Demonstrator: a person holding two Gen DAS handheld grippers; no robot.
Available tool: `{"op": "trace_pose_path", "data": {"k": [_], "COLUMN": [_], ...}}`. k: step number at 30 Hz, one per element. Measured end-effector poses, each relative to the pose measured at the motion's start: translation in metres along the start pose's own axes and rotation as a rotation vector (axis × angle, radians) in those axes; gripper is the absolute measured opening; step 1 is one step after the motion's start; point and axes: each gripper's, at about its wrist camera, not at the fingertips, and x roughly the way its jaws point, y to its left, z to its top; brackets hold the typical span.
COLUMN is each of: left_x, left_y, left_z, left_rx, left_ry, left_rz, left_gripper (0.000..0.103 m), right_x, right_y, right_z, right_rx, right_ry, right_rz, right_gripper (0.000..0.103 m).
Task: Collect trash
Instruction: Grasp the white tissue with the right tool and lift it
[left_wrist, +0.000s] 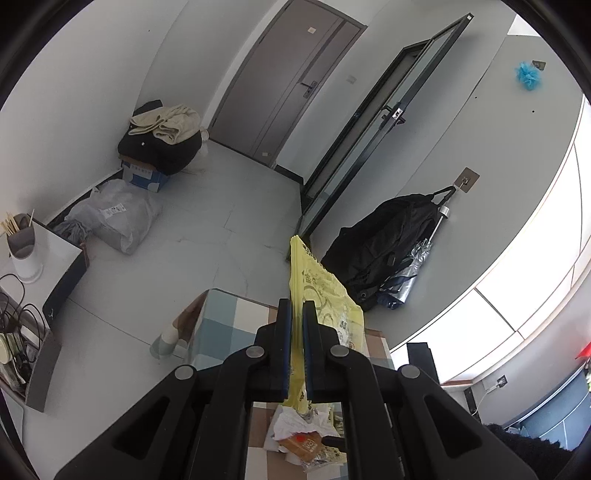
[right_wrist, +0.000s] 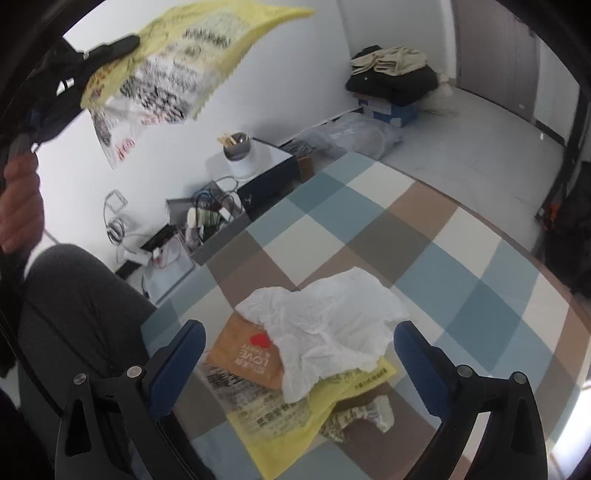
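Observation:
My left gripper (left_wrist: 296, 306) is shut on a yellow printed plastic bag (left_wrist: 321, 291) and holds it up in the air; the raised bag also shows at the upper left of the right wrist view (right_wrist: 177, 62). My right gripper (right_wrist: 299, 336) is open just above a trash pile on the checkered table (right_wrist: 424, 236): crumpled white paper (right_wrist: 332, 317), a brown "LOVE" wrapper (right_wrist: 247, 354), a second yellow printed bag (right_wrist: 295, 413) under them, and a small patterned scrap (right_wrist: 365, 411). The pile also shows below my left gripper (left_wrist: 306, 435).
A box with cables and a utensil cup (right_wrist: 240, 147) stands on the floor left of the table. A grey bag (left_wrist: 114, 218) and piled clothes (left_wrist: 162, 140) lie by the wall. A black backpack (left_wrist: 388, 240) hangs by the glass door (left_wrist: 376, 140). The person's leg (right_wrist: 81, 314) is close by.

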Motion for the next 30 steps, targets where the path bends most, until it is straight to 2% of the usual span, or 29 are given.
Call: {"op": "trace_pose_path", "data": {"k": [4, 7, 9, 12, 14, 17, 19, 21, 25, 30], "left_x": [0.009, 0.012, 0.014, 0.016, 0.017, 0.019, 0.021, 0.023, 0.026, 0.025], "left_y": [0.009, 0.013, 0.013, 0.011, 0.011, 0.011, 0.011, 0.009, 0.006, 0.004], "left_z": [-0.001, 0.000, 0.000, 0.001, 0.000, -0.001, -0.001, -0.002, -0.005, -0.006], "left_rx": [-0.021, -0.032, -0.035, -0.022, -0.016, -0.018, -0.016, -0.008, 0.009, 0.016], "left_ry": [0.025, 0.032, 0.031, 0.036, 0.042, 0.050, 0.056, 0.062, 0.070, 0.068], "left_rz": [-0.014, -0.015, -0.014, -0.006, -0.002, 0.002, 0.008, 0.018, 0.035, 0.050], "left_gripper": [0.002, 0.002, 0.002, 0.002, 0.002, 0.002, 0.002, 0.002, 0.002, 0.002], "right_x": [0.028, 0.044, 0.053, 0.054, 0.051, 0.048, 0.046, 0.043, 0.030, -0.014], "right_y": [-0.006, -0.017, -0.023, -0.028, -0.033, -0.042, -0.046, -0.049, -0.054, -0.063], "right_z": [0.006, 0.010, 0.011, 0.011, 0.011, 0.010, 0.011, 0.010, 0.009, 0.000], "right_rx": [-0.043, -0.050, -0.046, -0.045, -0.020, 0.043, 0.075, 0.109, 0.200, 0.313], "right_ry": [0.078, 0.129, 0.158, 0.152, 0.151, 0.147, 0.134, 0.128, 0.065, -0.065], "right_rz": [-0.006, -0.014, -0.012, 0.008, 0.025, 0.075, 0.074, 0.075, 0.080, 0.095], "right_gripper": [0.098, 0.091, 0.082, 0.075, 0.064, 0.025, 0.024, 0.005, 0.004, 0.004]}}
